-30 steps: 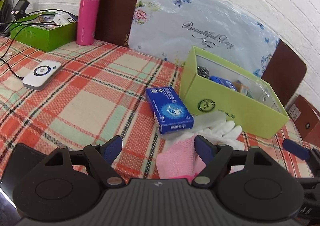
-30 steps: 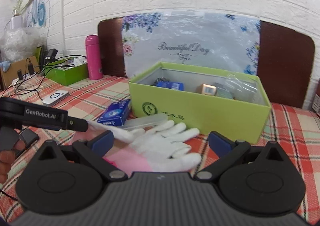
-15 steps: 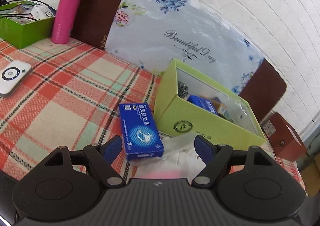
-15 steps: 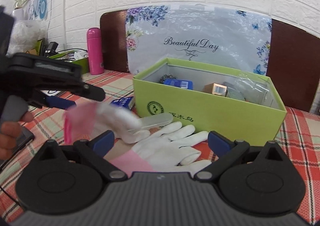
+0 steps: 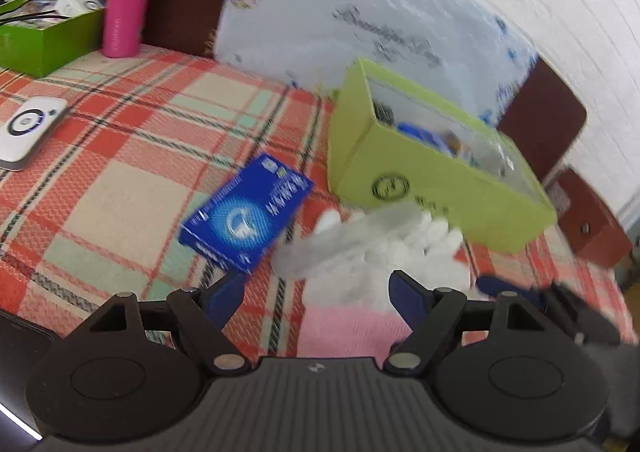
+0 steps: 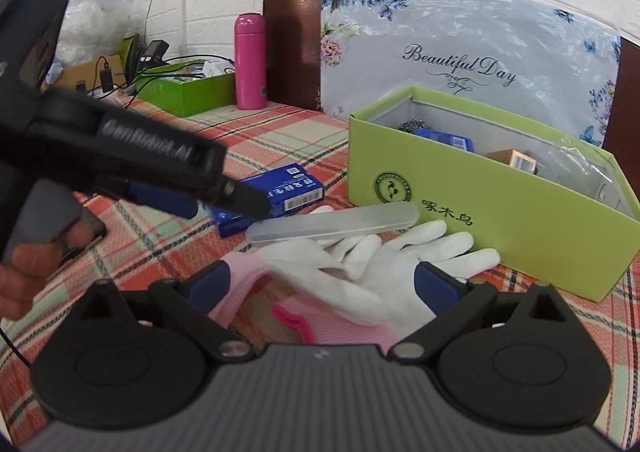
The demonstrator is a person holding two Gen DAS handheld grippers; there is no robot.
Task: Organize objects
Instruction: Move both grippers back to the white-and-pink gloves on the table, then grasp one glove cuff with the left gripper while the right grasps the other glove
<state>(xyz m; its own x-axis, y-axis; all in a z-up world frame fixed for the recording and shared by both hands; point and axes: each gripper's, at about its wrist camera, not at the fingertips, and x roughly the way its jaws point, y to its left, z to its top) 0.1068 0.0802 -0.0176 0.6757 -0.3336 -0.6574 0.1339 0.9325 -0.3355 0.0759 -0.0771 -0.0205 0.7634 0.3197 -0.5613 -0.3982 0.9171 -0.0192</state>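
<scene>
White gloves with pink cuffs (image 6: pixel 360 276) lie on the plaid tablecloth in front of the open lime-green box (image 6: pixel 492 228); they also show in the left wrist view (image 5: pixel 384 272). A clear plastic case (image 6: pixel 332 221) rests across the gloves (image 5: pixel 344 244). A blue box (image 6: pixel 276 191) lies left of them (image 5: pixel 246 211). My right gripper (image 6: pixel 322 284) is open over the gloves. My left gripper (image 5: pixel 316 292) is open and empty just before the gloves; it shows from the side in the right wrist view (image 6: pixel 192 195). The green box (image 5: pixel 436 179) holds several small items.
A pink bottle (image 6: pixel 250 61) and a dark-green box with cables (image 6: pixel 188 87) stand at the back left. A white device (image 5: pixel 28 131) lies at the left. A floral board (image 6: pixel 472 51) leans on the wall behind. A brown box (image 5: pixel 592 219) sits at the right.
The glove that hung at my left gripper half a second ago is down on the table with the other. The left gripper has swung left; its view is blurred by motion.
</scene>
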